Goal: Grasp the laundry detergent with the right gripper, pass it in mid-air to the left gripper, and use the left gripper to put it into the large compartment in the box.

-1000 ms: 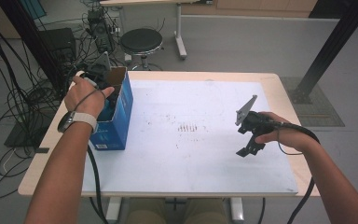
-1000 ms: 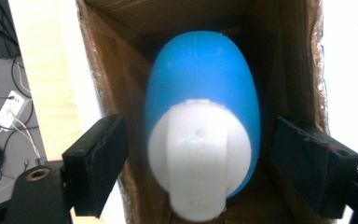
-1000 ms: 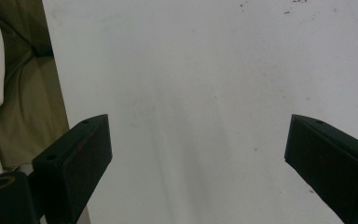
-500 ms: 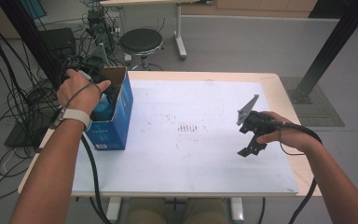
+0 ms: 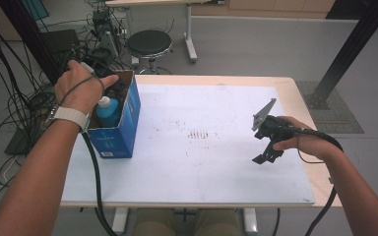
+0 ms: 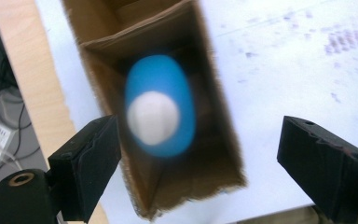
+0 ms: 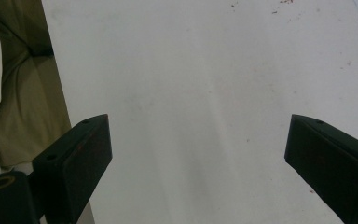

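A wooden worktop [image 5: 302, 98] carried one white sheet [image 5: 202, 162] over most of its top, marked near the middle with faint reddish smudges [image 5: 199, 134]. Beyond it lay a grey floor with one round black stool [image 5: 149, 43], a tangle of black cables [image 5: 24, 105] at the left and a dark post [image 5: 347, 51] at the right. One blue cardboard box [image 5: 120, 132] stood open at the sheet's left edge, and one blue bottle [image 6: 161, 109] with a white cap stood upright inside it. The left tool [image 6: 200, 163] hung above the box; its jaws had just been opening and stood wide with nothing between them, the bottle below them. The right tool [image 7: 198, 158] hovered over bare sheet at the right, jaws wide apart and empty.
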A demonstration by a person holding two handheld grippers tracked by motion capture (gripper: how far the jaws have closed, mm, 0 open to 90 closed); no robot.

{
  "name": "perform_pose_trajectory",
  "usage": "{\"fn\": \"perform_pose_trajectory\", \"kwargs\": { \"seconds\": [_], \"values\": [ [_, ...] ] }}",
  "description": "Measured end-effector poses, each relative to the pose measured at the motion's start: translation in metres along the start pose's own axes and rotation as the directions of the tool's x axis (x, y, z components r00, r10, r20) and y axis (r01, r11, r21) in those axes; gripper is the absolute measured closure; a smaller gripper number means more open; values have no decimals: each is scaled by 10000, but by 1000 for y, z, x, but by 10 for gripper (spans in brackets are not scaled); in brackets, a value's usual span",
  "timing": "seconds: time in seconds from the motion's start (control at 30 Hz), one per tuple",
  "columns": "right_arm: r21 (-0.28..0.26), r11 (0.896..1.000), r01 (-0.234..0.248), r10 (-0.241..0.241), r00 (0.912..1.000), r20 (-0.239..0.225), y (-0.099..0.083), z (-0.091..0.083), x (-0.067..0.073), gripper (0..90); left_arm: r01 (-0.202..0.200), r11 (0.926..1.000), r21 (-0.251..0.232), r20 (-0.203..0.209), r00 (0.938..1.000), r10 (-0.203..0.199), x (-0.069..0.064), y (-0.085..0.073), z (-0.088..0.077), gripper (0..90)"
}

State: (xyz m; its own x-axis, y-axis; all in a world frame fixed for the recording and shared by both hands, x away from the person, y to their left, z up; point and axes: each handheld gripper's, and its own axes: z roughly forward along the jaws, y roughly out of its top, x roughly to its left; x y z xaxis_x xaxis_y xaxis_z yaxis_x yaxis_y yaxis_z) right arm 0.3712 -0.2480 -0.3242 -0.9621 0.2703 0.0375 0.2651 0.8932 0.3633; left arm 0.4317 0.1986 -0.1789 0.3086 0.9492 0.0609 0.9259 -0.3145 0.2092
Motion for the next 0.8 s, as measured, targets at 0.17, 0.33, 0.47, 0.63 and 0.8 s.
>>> {"fn": "perform_pose_trajectory", "kwargs": {
  "seconds": [0.17, 0.33, 0.47, 0.63, 0.8],
  "values": [
    [10, 10000, -9, 8, 10000, 29, 0, -1, 2, 73, -609, 9979, -242, -18, 9981, 609, -11, 0, -14, 132],
    [17, 10000, -14, 14, 9999, 104, 1, -4, 4, 73, -1349, 9907, -153, 244, 9905, 1353, -26, 3, -25, 123],
    [-19, 10000, 8, -8, 9999, 135, 1, -5, 6, 73, -1793, 9837, -112, 443, 9827, 1796, -36, 5, -27, 111],
    [-11, 10000, -14, 14, 9998, 216, 2, -8, 8, 72, -2609, 9653, -82, 842, 9617, 2607, -50, 7, -31, 111],
    [8, 10000, -29, 28, 9997, 230, 1, -9, 10, 73, -3412, 9400, -86, 953, 9354, 3404, -67, 9, -32, 111]
  ]
}}
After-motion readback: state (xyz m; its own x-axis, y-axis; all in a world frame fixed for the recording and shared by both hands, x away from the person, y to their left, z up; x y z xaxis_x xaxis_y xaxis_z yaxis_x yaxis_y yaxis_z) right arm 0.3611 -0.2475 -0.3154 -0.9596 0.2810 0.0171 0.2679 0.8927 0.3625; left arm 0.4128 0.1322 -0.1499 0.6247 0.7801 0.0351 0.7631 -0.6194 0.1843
